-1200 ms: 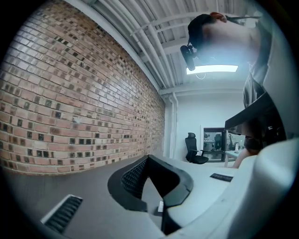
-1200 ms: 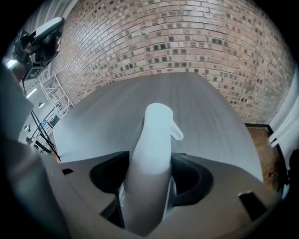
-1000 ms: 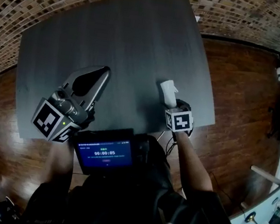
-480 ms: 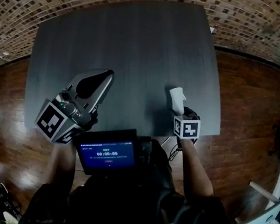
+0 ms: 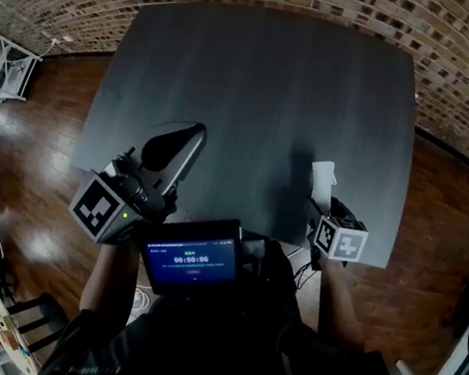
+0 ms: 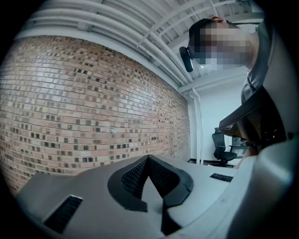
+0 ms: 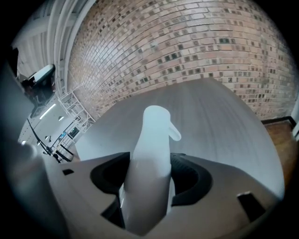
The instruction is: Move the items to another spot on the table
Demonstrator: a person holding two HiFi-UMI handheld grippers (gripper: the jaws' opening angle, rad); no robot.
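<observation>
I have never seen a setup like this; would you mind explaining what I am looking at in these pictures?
There is no robot here: a person holds a hand-held two-jaw gripper in each hand. The head view comes from a camera on the person's head, looking steeply down at a dark grey table. The other two views come from cameras riding on each gripper, looking along its own jaws. The left gripper has its jaws together with nothing between them, and its camera faces a brick wall. The right gripper is clamped on a white object with a small spout, perhaps a bottle. I see nothing else lying on the table.
</observation>
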